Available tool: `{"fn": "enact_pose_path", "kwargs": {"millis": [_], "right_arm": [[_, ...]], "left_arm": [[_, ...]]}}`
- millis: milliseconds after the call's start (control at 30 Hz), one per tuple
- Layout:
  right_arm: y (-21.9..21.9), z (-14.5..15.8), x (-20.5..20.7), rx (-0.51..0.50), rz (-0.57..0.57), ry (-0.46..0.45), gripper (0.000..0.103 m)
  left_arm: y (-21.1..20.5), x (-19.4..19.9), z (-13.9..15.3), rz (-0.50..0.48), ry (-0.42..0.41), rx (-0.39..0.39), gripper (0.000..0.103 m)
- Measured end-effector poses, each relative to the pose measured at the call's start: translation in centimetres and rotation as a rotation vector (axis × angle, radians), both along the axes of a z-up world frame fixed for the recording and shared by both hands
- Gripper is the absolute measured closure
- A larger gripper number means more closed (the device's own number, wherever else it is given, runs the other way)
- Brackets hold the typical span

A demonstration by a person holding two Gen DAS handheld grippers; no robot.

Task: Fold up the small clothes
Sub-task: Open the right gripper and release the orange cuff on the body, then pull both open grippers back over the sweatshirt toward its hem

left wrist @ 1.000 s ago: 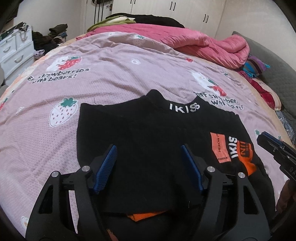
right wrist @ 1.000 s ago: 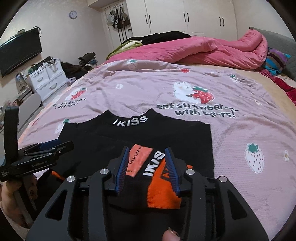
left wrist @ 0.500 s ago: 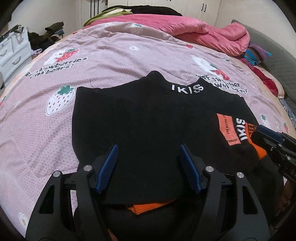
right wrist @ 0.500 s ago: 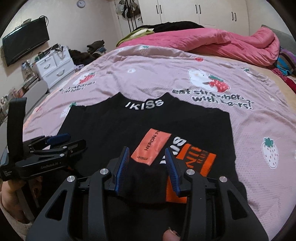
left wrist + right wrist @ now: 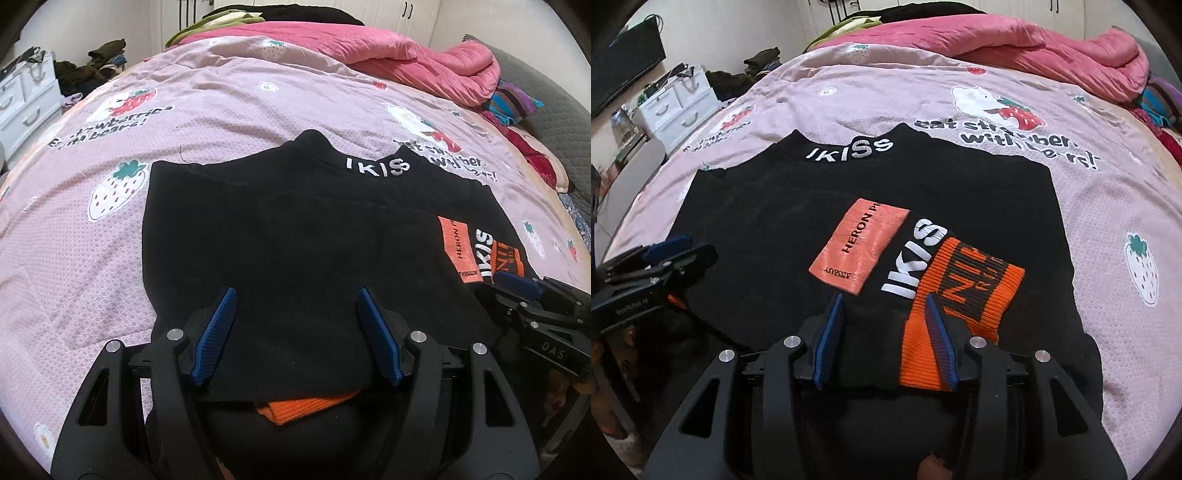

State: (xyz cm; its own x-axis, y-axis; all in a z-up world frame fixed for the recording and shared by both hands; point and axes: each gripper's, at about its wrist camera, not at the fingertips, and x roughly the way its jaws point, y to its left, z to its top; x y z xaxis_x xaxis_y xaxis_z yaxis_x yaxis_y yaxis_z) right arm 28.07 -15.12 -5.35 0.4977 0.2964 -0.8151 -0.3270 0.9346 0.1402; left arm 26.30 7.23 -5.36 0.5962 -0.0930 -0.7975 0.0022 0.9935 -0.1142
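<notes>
A black sweater [image 5: 295,221] with white "IKISS" on its collar lies flat on the bed, collar away from me. Its right sleeve is folded across the front, showing a salmon patch [image 5: 857,247] and an orange striped cuff [image 5: 964,288]. My right gripper [image 5: 884,297] is low over that sleeve end with its jaws opening; the sleeve lies between the pads, resting on the sweater. My left gripper [image 5: 295,293] stands open above the sweater's near hem, nothing pinched. Another orange cuff [image 5: 306,406] peeks out under that hem. Each gripper shows at the edge of the other's view.
The bedspread [image 5: 74,258] is pink with strawberry prints. A rumpled pink quilt [image 5: 406,55] and pillows [image 5: 513,103] lie at the far right. White drawers [image 5: 26,99] and a clothes pile stand beyond the bed's left edge. A thumb [image 5: 932,465] shows at the bottom.
My right gripper has sunk toward the sweater with the sleeve end, which now lies flat on it, and its jaws stand a little wider. The left gripper has hardly moved.
</notes>
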Motion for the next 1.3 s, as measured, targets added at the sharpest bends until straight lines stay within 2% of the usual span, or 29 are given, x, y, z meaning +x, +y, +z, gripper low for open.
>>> {"fn": "enact_pose_path", "kwargs": {"millis": [133,200,267,333,433,633,700,800,933,1000,1100,1300], "right_arm": [[-0.1,0.5,-0.5,0.004,-0.006,-0.013,0.058],[-0.4,1.1,-0.7,0.006,-0.017,-0.032,0.052],[-0.8,1.7,-0.8,0.012,-0.032,-0.048,0.051],[-1.3,2.0,-0.9,0.025,-0.045,-0.055,0.044],[-2.0,2.6,-1.0,0.044,-0.064,-0.072,0.04],[-2.9,4.1,-1.5,0.077,-0.098,-0.128,0.025],[-3.2,4.6,-1.7,0.084,-0.105,-0.15,0.019],[-3.6,5.1,-1.8,0.094,-0.123,-0.177,0.011],[-4.1,5.5,-1.9,0.108,-0.14,-0.188,0.009],[-4.4,5.7,-2.0,0.117,-0.145,-0.193,0.008],[-4.6,6.1,-2.1,0.127,-0.152,-0.207,0.008],[-4.9,6.8,-2.5,0.147,-0.163,-0.232,0.008]], "left_arm": [[0.2,-0.3,0.2,0.011,-0.007,-0.02,0.042],[0.4,-0.5,0.5,0.016,-0.012,-0.037,0.042],[0.5,-0.6,0.8,0.019,-0.02,-0.045,0.042],[0.6,-0.6,1.2,0.022,-0.028,-0.045,0.042],[0.8,-0.9,1.7,0.031,-0.041,-0.053,0.042],[1.1,-1.3,2.7,0.04,-0.07,-0.056,0.042],[1.2,-1.4,3.0,0.044,-0.078,-0.057,0.037],[1.3,-1.7,3.6,0.047,-0.097,-0.055,0.036],[1.4,-2.0,4.4,0.059,-0.12,-0.045,0.027],[1.5,-2.1,4.7,0.074,-0.13,-0.038,0.017],[1.6,-2.4,5.2,0.085,-0.145,-0.035,0.01],[1.4,-3.0,6.2,0.089,-0.175,-0.013,0.009]]}}
